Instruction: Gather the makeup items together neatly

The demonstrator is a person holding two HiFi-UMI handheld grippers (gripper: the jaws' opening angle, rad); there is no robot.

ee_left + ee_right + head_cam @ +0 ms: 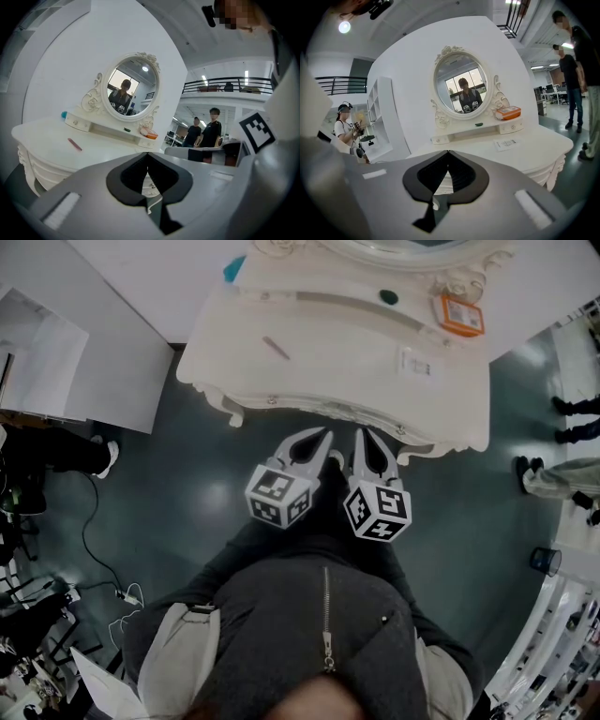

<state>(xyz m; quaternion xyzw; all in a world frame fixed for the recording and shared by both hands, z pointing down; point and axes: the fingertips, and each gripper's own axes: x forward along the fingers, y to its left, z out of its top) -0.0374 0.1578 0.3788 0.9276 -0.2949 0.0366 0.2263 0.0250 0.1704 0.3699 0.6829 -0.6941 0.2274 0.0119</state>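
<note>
Both claws clenched and empty, held side by side just short of the white vanity worktop, with the makeup items scattered across it.

At the far left of the worktop (pixel 328 367), a teal item (pixel 232 268) sits by the end of the raised shelf, and a slim pink stick (pixel 276 348) lies alone on the open surface to its right, well apart from the rest. The left claw (pixel 325 434) and right claw (pixel 359 433) hover close together near the front edge, each with its tips pressed together on nothing. Farther right, a small dark green item (pixel 388 297) rests on the shelf under the mirror (pixel 131 86), a white printed card (pixel 415 363) lies flat in front of it, and an orange box (pixel 460 314) sits at the shelf's right end.
</note>
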